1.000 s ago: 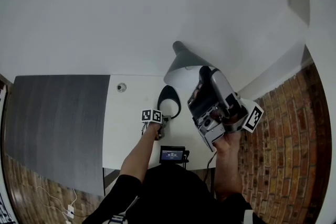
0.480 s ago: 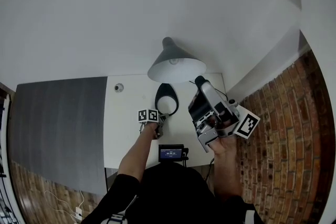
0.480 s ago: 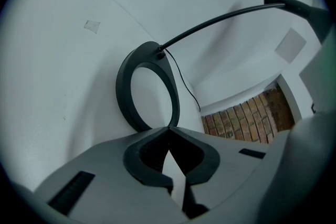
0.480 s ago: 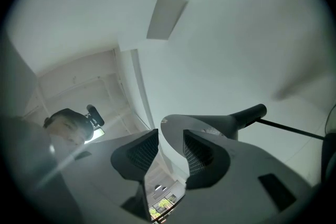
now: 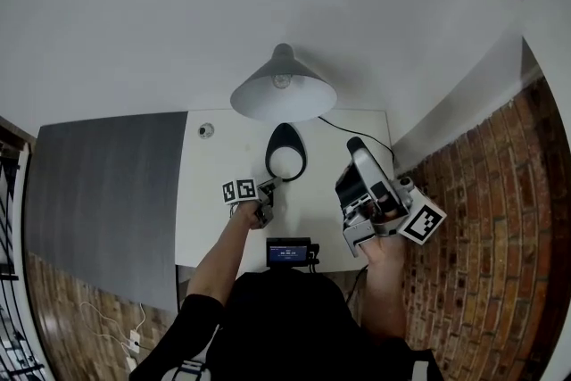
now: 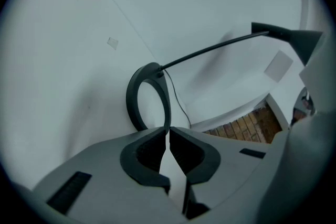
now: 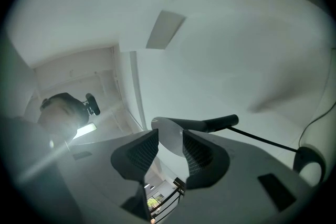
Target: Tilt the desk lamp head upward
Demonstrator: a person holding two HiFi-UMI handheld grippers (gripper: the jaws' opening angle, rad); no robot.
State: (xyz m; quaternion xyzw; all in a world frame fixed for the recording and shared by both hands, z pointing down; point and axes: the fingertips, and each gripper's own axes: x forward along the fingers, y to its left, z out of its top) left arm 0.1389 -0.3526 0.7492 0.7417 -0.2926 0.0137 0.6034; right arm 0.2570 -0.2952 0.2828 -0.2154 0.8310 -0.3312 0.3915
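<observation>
The desk lamp has a grey cone head (image 5: pixel 284 89) whose open side, with the bulb showing, faces up toward me. Its thin arm (image 6: pixel 210 51) runs down to a black ring base (image 5: pixel 285 152) on the white desk (image 5: pixel 214 227). My left gripper (image 5: pixel 266 196) is shut and empty, its tips just short of the ring base (image 6: pixel 148 97). My right gripper (image 5: pixel 357 147) hangs open to the right of the lamp, below the head and apart from it. In the right gripper view the lamp head (image 7: pixel 173 131) shows beyond the open right gripper (image 7: pixel 169 147).
A small round grommet (image 5: pixel 206 130) sits in the desk's far left part. A small black device with a lit screen (image 5: pixel 288 253) stands at the desk's front edge. The lamp's cable (image 5: pixel 357 129) trails right. A dark grey panel (image 5: pixel 98 192) adjoins the desk's left, a brick wall (image 5: pixel 482 236) the right.
My right gripper has come down and away from the lamp head, which it was at a second ago. The lamp head's open side now shows. The left gripper has shifted slightly beside the base.
</observation>
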